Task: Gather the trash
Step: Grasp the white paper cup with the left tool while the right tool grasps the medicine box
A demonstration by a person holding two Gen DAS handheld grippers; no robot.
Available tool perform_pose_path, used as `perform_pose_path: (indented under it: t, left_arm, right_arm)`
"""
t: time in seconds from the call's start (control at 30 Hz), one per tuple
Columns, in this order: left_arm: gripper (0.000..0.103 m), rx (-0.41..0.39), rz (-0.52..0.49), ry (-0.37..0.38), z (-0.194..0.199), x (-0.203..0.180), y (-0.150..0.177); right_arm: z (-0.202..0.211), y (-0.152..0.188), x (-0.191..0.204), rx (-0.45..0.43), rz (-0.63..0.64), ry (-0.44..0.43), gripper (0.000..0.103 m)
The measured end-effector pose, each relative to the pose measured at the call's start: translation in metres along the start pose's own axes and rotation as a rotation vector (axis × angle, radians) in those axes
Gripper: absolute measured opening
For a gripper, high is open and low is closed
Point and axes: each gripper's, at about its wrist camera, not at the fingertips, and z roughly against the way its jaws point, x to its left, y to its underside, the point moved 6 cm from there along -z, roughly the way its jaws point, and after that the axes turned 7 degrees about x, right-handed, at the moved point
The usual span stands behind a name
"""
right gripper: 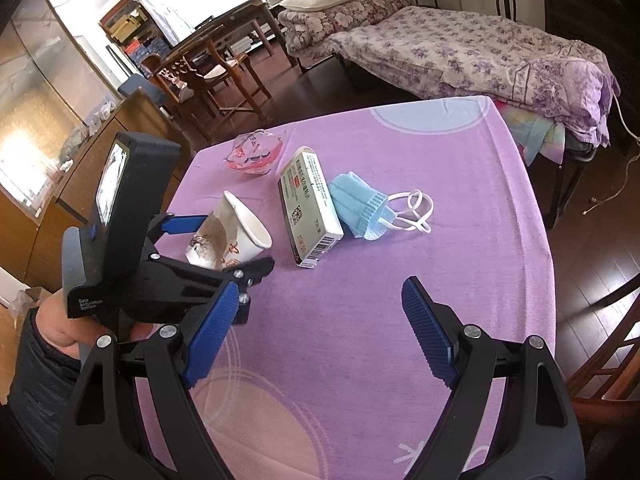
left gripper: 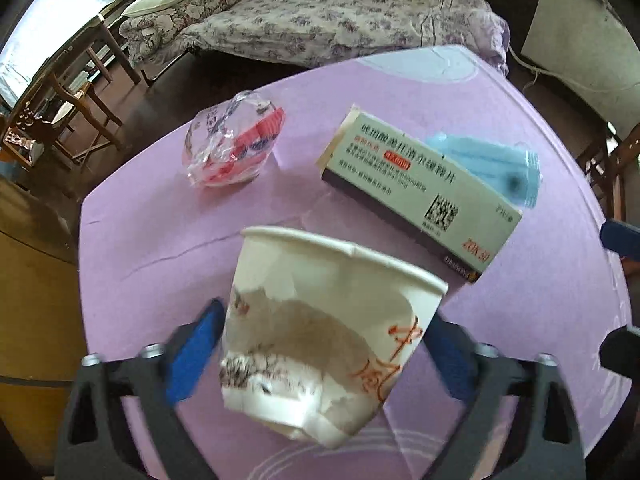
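The left gripper (left gripper: 324, 344) has its blue fingers (left gripper: 192, 356) spread wide around the crushed paper cup (left gripper: 320, 332) near the table's (right gripper: 400, 280) left edge, pads not visibly pressing; the right gripper (right gripper: 316, 336) gapes, holding nothing; medicine box (right gripper: 310, 208), blue mask (right gripper: 356, 204) and plastic wrapper (right gripper: 254, 154) lie toward the far edge.

Home bedroom and living space, floral-quilted bed (right gripper: 460, 52), wooden chair (right gripper: 224, 68), purple-clothed table (right gripper: 400, 240), wooden cabinet (right gripper: 100, 152)
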Motion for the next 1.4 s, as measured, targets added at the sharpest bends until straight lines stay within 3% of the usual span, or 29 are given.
perform_pose_path:
  t: [0.23,0.37,0.67,0.83,0.97,1.17,1.3,1.4]
  left_arm:
    - [0.086,-0.048,0.094,0.002,0.017,0.005,0.011]
    - [0.086,-0.079,0.198,0.010,0.036,0.008,0.028]
    - [0.086,-0.125,0.450,0.144,0.062,0.015,0.078]
    - [0.086,-0.173,0.476,0.093,0.071,0.031,0.078]
    - [0.086,-0.163,0.507,0.136,0.069,0.043,0.081]
    - [0.086,-0.159,0.570,0.150,0.068,0.066,0.087]
    - [0.086,-0.174,0.606,0.175,0.074,0.080,0.089]
    - [0.086,-0.177,0.627,0.203,0.076,0.087,0.093]
  right_arm:
    - [-0.001,-0.003,-0.004,-0.002,-0.008,0.007,0.081]
    - [-0.002,-0.004,-0.008,-0.009,-0.018,0.022,0.081]
    - [-0.010,-0.010,-0.013,-0.061,0.013,0.143,0.081]
    - [-0.017,-0.013,-0.007,-0.091,0.042,0.152,0.081]
    - [-0.025,-0.012,0.010,-0.087,0.093,0.137,0.071]
    - [-0.033,-0.013,0.048,-0.125,0.227,0.132,0.069]
    - [-0.057,-0.017,0.058,-0.077,0.264,0.205,0.065]
    - [-0.066,-0.021,0.062,-0.084,0.317,0.311,0.063]
